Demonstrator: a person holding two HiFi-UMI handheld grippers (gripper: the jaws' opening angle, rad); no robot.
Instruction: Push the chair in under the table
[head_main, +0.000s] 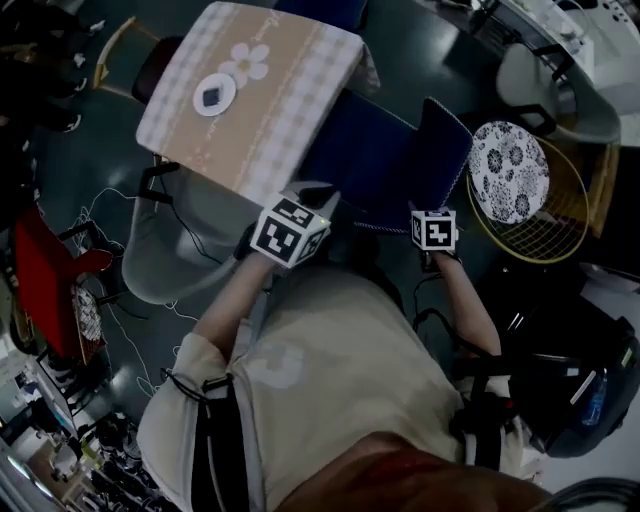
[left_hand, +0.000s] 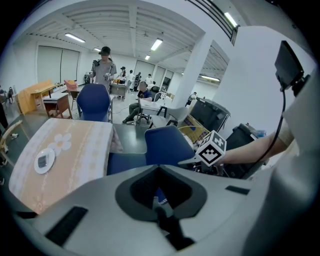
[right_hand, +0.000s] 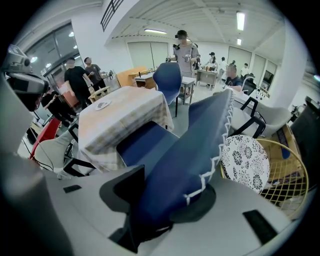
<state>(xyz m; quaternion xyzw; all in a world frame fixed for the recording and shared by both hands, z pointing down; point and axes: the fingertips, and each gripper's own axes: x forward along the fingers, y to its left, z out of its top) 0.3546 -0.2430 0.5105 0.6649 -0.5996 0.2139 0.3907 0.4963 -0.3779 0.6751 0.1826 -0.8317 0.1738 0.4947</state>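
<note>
The blue chair (head_main: 375, 160) stands at the table (head_main: 280, 110), on its near right side, with the seat only partly under. The right gripper (right_hand: 165, 200) is clamped on the backrest (right_hand: 200, 145). The left gripper (left_hand: 159, 202), jaws together and empty, is near the backrest's left end. It is best to push straight and evenly toward the table, so the chair does not turn

The head camera looks steeply down from above the person onto the left claw (head_main: 315, 200) and right claw (head_main: 430, 205), with the chair (head_main: 380, 160) and table (head_main: 270, 130) just beyond them. Each claw camera rides close behind its own jaws and faces forward. The left one looks across to the right claw, and the right one sits close against the chair back. All three views share the chair and table.
</note>
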